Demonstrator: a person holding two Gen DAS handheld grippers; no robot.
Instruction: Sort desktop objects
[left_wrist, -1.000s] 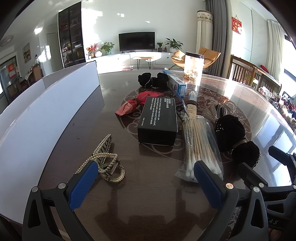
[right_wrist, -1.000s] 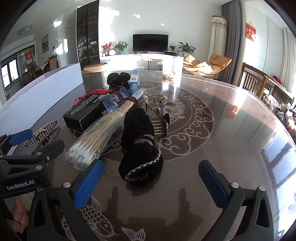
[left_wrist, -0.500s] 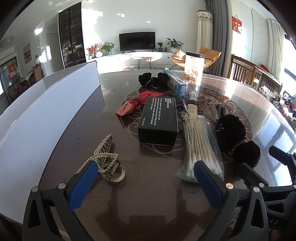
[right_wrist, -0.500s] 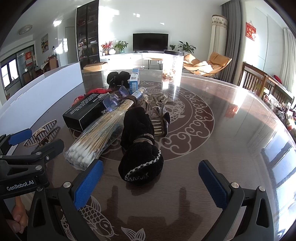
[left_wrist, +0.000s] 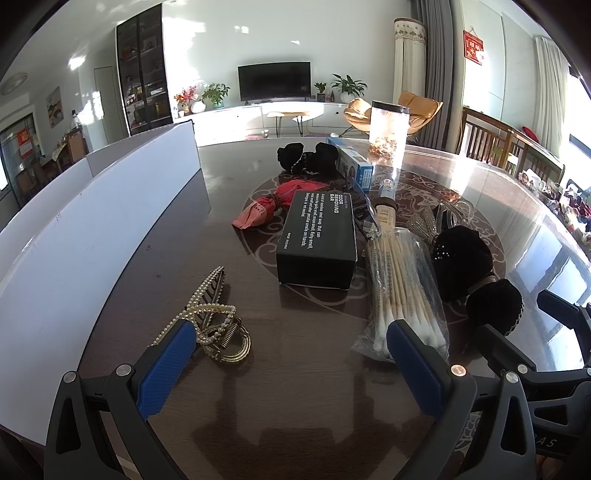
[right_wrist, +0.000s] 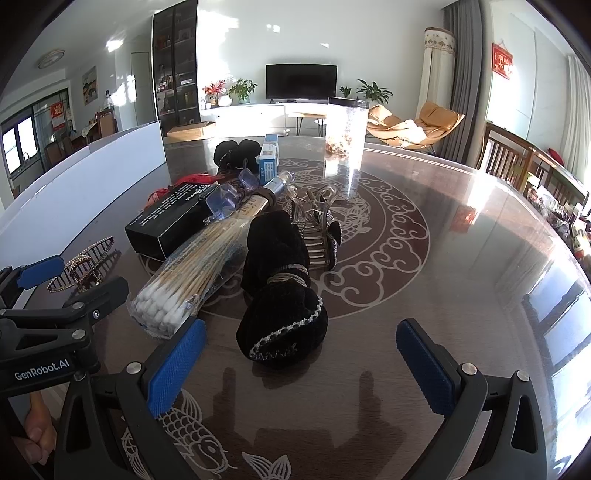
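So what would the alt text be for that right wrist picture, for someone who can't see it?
An open blue-padded claw hovers low over a patterned brown table, facing a black velvet hair bow. Left of the bow lie a bag of cotton swabs, a black box and a pearl hair clip; the other claw shows at the left edge.

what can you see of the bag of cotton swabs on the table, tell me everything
The bag of cotton swabs is a long clear plastic sleeve packed with wooden-looking sticks tipped in white cotton. It lies flat on the dark table, white tips toward the cameras. In the left wrist view it lies between the black box and the black velvet hair bow, which looks to touch its side. Neither gripper holds it.
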